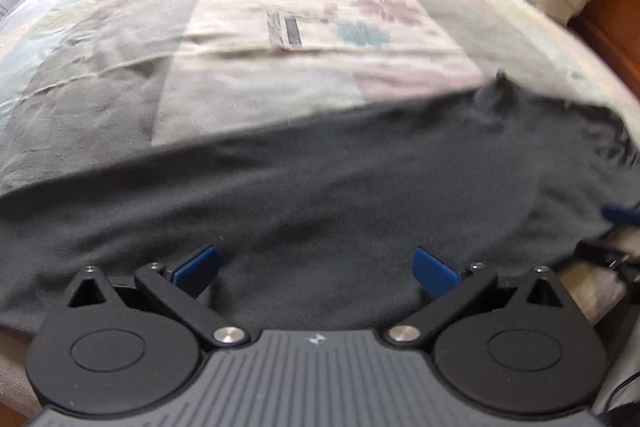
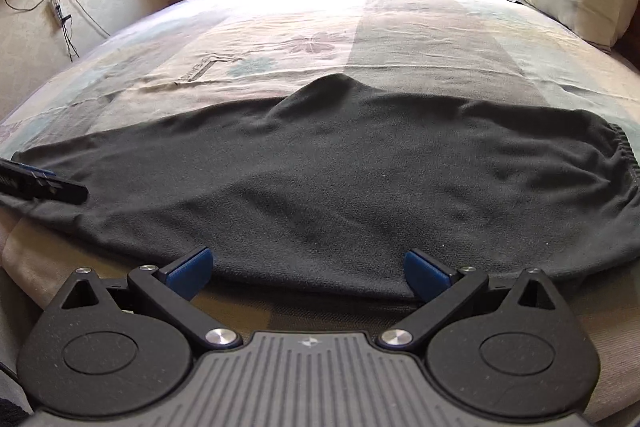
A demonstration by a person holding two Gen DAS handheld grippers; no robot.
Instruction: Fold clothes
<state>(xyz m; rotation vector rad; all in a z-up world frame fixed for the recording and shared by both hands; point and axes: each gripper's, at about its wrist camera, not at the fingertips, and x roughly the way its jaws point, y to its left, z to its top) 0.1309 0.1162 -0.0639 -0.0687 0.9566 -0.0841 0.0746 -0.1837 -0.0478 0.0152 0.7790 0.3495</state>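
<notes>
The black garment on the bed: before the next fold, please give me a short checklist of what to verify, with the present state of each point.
1. Left hand-held gripper open and holding nothing: ok, blue fingers spread apart.
2. Right hand-held gripper open and holding nothing: ok.
3. Black garment lying spread on the bed: ok, but a small bump rises at its far edge.
4. Near edge within reach of the right gripper: ok, it lies between the fingers.
5. Elastic waistband flat: not ok, it is gathered.
6. Left view sharp enough to aim: not ok, it is blurred.
</notes>
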